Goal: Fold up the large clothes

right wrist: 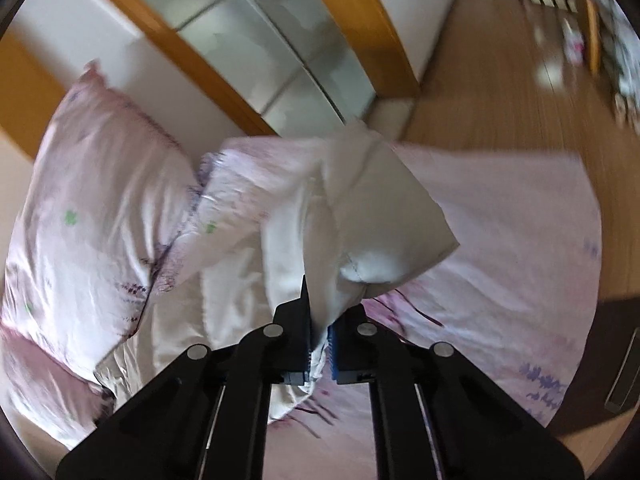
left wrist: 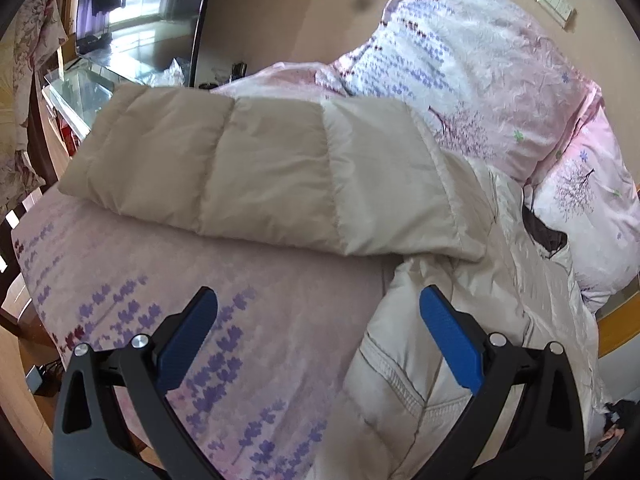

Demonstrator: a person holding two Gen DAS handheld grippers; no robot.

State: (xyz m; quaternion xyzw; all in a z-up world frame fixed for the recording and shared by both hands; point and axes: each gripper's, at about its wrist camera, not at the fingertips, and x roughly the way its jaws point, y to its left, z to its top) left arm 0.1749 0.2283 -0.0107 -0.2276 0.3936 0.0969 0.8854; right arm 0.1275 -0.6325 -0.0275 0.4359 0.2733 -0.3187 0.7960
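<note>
A cream quilted puffer jacket (left wrist: 280, 176) lies on the bed, one padded sleeve stretched across the sheet and its body bunched at the right. My left gripper (left wrist: 318, 320) is open and empty, hovering above the sheet, its right finger over the jacket's lower edge. In the right wrist view, my right gripper (right wrist: 320, 332) is shut on a fold of the jacket (right wrist: 360, 220) and holds it lifted above the bed. That view is motion-blurred.
The bed has a pink sheet with purple flower print (left wrist: 160, 280). Floral pillows (left wrist: 500, 92) lie at the head. A glass side table (left wrist: 88, 84) and a TV stand at the far left. A wooden floor (right wrist: 500, 92) and a wooden headboard (right wrist: 192, 52) show beyond the bed.
</note>
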